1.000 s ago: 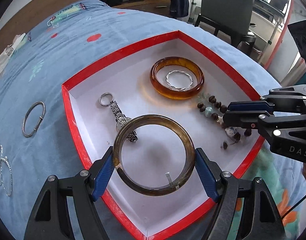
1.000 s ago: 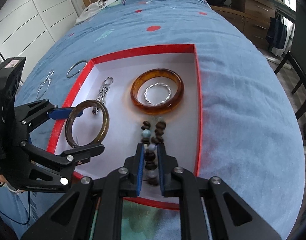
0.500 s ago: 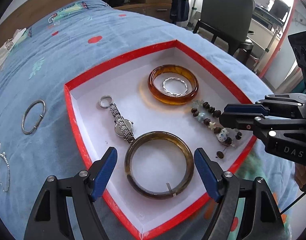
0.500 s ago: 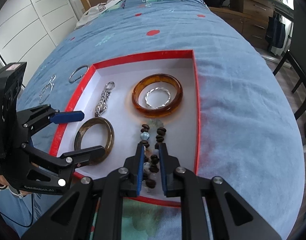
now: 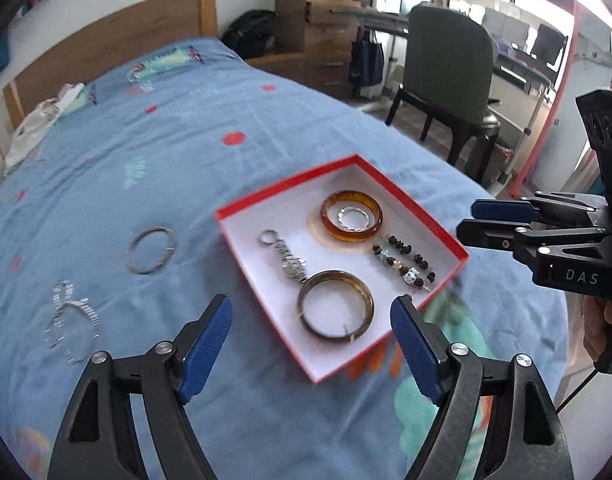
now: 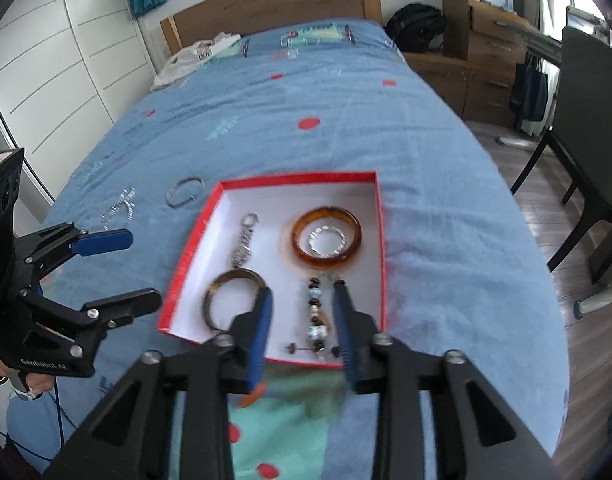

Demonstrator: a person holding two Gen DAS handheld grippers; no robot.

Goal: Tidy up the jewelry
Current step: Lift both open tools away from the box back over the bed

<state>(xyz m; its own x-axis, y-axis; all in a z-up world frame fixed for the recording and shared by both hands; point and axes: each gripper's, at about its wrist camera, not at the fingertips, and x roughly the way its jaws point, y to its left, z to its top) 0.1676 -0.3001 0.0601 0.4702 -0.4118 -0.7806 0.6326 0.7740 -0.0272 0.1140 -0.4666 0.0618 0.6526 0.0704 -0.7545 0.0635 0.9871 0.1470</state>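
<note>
A red-edged box (image 5: 434,220) is sitting on a blue bedspread (image 5: 185,160), holding most of the jewelry. Inside it, an amber bangle (image 5: 352,217) is lying around a twisted silver ring (image 5: 353,216); beside them a bead bracelet (image 5: 404,261) is stretching toward the near rim, a watch (image 5: 285,258) is lying lengthwise, and a dark bangle (image 5: 335,306) is resting flat with its rim touching the watch's end. Two pieces are lying on the bedspread, outside the box (both to its left): a silver hoop (image 5: 150,249) and a sparkly bracelet (image 5: 67,320). The left gripper (image 5: 310,336) is hovering above the near edge of the box, jaws spread wide and gripping nothing. The right gripper (image 6: 301,316) is hanging over the box's near side, its jaws parted on either side of the bead bracelet and not touching it. A dark chair (image 5: 446,68) is standing past the bed.
</note>
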